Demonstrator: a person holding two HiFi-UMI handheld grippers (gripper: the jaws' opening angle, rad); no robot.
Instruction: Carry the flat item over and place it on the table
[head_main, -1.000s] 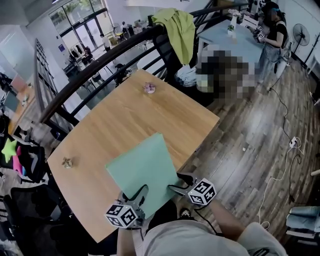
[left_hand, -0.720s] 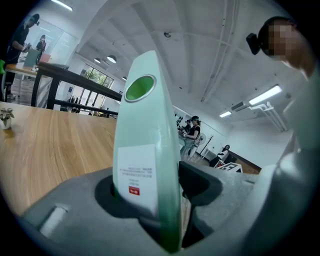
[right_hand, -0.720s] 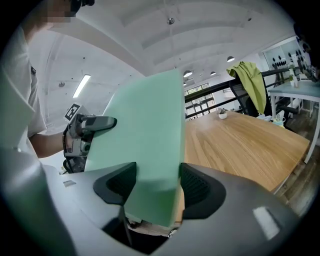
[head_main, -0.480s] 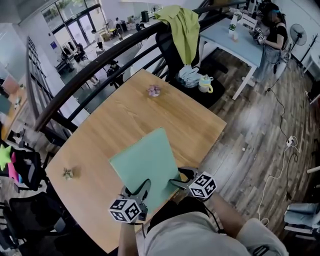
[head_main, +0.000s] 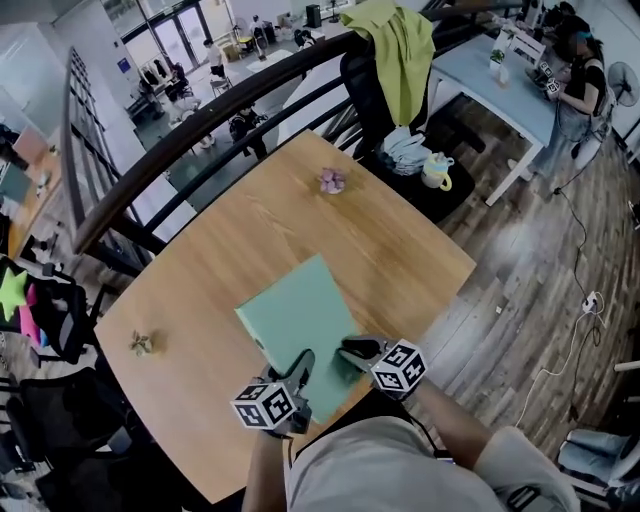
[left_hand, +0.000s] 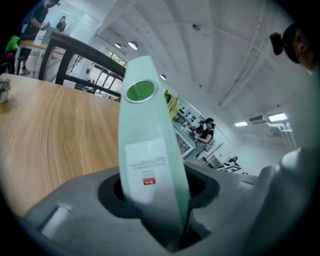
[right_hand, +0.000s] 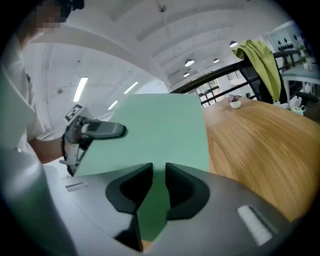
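A yellow-green cloth (head_main: 395, 50) hangs over the dark railing (head_main: 200, 125), while a small pink trinket (head_main: 332, 181) and a tiny brownish one (head_main: 141, 343) sit well apart.

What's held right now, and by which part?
The green sheet, by its near edge: the left gripper pinches it, jaws closing. The right gripper has that edge between its closing jaws, a gap showing, so no firm grip.
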